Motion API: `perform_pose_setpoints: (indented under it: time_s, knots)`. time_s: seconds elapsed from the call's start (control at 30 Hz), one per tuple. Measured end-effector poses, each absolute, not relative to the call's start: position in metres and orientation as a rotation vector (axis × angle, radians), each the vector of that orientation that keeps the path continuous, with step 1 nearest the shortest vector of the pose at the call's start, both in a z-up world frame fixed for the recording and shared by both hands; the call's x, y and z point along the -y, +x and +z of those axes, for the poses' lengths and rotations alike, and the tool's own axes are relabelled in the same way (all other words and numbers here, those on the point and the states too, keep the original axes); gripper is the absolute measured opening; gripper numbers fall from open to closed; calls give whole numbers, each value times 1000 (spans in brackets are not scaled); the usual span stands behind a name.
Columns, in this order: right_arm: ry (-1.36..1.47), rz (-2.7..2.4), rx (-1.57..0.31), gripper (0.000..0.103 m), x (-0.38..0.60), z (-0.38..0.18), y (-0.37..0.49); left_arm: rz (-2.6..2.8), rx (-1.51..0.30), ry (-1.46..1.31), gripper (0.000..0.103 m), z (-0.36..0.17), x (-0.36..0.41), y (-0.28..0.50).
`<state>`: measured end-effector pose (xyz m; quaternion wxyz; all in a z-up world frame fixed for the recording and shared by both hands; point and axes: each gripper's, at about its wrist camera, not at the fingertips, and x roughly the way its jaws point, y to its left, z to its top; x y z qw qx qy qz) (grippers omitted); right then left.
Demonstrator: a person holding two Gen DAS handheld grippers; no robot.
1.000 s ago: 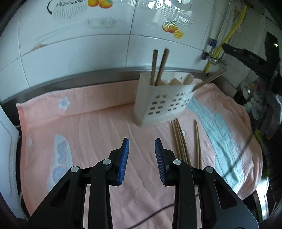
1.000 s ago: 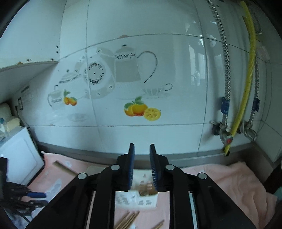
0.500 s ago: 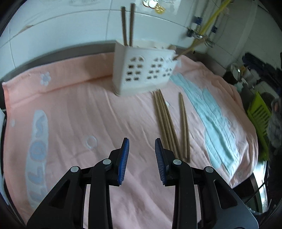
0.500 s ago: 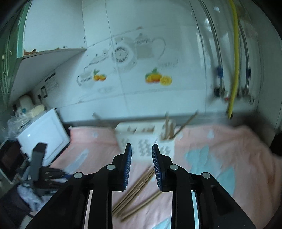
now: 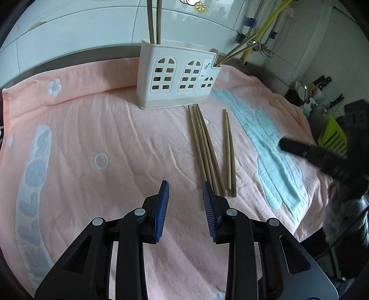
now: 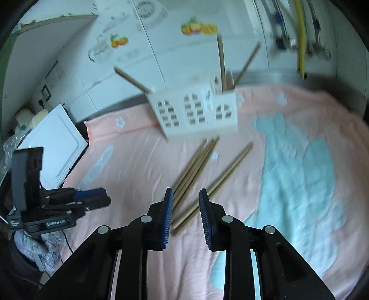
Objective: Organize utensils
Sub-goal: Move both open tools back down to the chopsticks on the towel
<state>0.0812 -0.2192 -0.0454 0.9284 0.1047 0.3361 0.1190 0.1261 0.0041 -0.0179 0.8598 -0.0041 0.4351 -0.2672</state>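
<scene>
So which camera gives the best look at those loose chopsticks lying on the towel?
The left wrist view: the loose chopsticks lie sharp there, a bundle and a separate pair in front of the white holder. The right wrist view shows them too, but blurred and partly behind the right gripper.

Soft even daylight, left view sharp, right view motion-blurred, fisheye-curved dark edges

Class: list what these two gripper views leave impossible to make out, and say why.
- Inside the holder: both views, hidden by its walls.
- Upright chopsticks' tops: left view, cut off by the top edge.
- Loose chopsticks: right view, blurred; count unclear.
- Right gripper: left view, dark blur at the edge.
</scene>
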Motion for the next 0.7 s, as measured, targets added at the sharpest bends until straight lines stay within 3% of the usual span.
perform_pose_setpoints:
  time_s: [0.43,0.7]
  knots:
    - [341,185,-837,18,210,-102,119,-538,-916,-18,30,-29,-7,131]
    - [301,138,-864,16,197,-109,124,-553,-935,-26,30,-37,-6,135]
